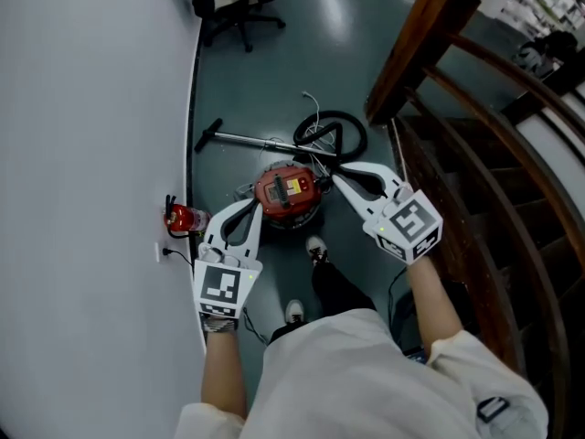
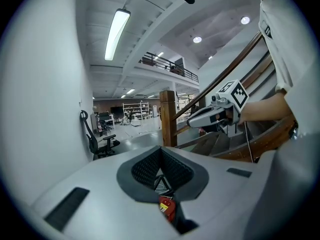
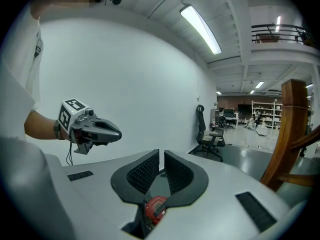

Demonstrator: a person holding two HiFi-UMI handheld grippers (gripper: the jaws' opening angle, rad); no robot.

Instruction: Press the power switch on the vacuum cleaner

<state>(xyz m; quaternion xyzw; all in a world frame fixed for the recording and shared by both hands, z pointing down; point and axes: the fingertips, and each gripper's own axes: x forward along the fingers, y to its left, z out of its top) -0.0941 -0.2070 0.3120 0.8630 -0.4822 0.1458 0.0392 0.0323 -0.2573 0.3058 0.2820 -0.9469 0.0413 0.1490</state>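
Left tongs (image 1: 257, 205), tips together, and right tongs (image 1: 333, 180), a slit apart, both empty, flank the red vacuum cleaner (image 1: 286, 193) standing on the floor (image 1: 265, 90) at frame centre, just beyond both tips, neither clearly nearer.

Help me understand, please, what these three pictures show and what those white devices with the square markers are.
A person stands holding two hand-held grippers, tools with two jaws each. The head view looks down from the person's head: left gripper, right gripper, and, on the floor, a red vacuum cleaner with its wand. The other two pictures come from cameras riding on each gripper, looking along its jaws. The left jaws meet at the tips; the right stand a slit apart. Neither holds anything.
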